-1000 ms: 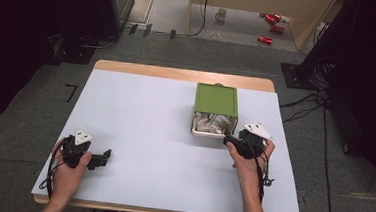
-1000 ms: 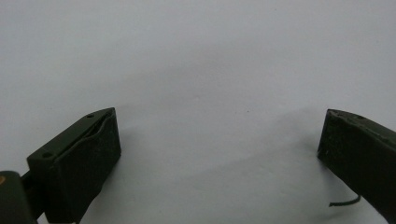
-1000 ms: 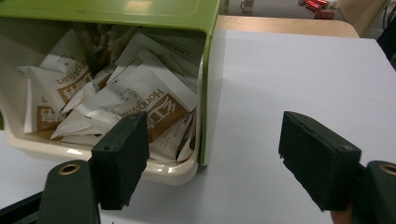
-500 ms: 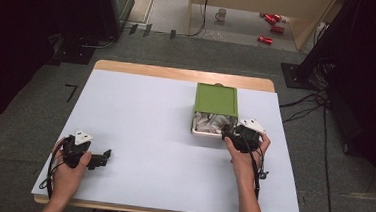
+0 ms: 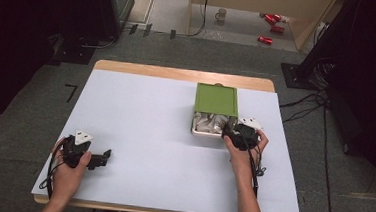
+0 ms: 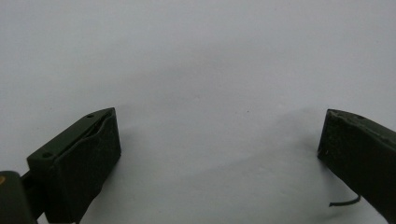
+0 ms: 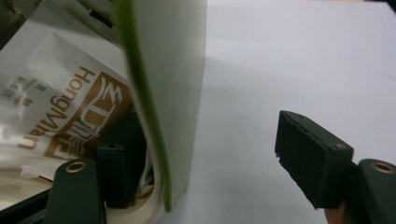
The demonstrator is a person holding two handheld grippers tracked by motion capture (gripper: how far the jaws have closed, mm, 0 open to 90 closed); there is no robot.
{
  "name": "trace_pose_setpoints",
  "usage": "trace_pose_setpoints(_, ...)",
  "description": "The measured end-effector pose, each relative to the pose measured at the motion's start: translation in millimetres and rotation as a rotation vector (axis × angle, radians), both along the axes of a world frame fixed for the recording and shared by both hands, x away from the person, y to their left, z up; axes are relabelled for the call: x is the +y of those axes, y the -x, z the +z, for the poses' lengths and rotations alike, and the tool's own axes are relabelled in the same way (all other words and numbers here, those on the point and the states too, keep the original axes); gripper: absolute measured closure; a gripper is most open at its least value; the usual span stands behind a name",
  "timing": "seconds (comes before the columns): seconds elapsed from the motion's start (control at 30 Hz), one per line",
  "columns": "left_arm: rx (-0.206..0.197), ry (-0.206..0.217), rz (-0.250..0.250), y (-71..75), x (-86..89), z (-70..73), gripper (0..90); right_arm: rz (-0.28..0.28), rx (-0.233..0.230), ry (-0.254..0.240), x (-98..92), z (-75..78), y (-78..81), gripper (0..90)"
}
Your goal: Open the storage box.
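Observation:
A white box (image 5: 193, 131) with a green lid (image 5: 216, 99) pushed back stands right of the table's middle, with white printed packets (image 5: 210, 122) showing in its open near part. My right gripper (image 5: 230, 134) is at the box's near right corner. In the right gripper view it (image 7: 205, 140) straddles the box wall (image 7: 173, 93): one jaw inside beside a packet (image 7: 70, 102), the other outside over the table. It is open; its jaws have just been closing slightly and are not pressing the wall. My left gripper (image 5: 106, 156) rests open near the front left, nothing between its jaws (image 6: 219, 140).
The pale table (image 5: 150, 113) has a wooden far edge. Beyond it, a mug (image 5: 221, 14) and red cans (image 5: 271, 26) lie on the floor. Cables (image 5: 306, 102) trail at the right, and dark equipment stands at both sides.
My right hand has moved left and down onto the box's near right corner, so its jaws now straddle the wall. The left hand has stayed put.

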State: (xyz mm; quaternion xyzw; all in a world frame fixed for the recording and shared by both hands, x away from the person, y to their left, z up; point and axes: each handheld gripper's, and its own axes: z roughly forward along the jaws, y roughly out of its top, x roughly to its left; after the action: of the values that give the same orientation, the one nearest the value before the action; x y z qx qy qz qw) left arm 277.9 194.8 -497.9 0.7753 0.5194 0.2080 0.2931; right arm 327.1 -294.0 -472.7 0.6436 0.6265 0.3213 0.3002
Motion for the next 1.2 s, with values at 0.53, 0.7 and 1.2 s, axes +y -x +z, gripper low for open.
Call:
trace_pose_setpoints(0.53, 0.000, 0.001, 0.000, 0.1, 0.1, 0.0, 0.0, 0.031, 0.031, 0.003, 0.9, 2.7, 12.7, 30.0)
trace_pose_setpoints(0.7, -0.001, 0.001, 0.000, 0.1, 0.0, -0.1, 0.0, 0.048, 0.039, 0.006, 0.5, 4.5, 22.7, 29.6)
trace_pose_setpoints(1.2, -0.001, 0.000, 0.000, 0.1, 0.0, -0.1, 0.0, 0.103, -0.132, -0.014, 1.1, 26.7, 48.1, 52.5)
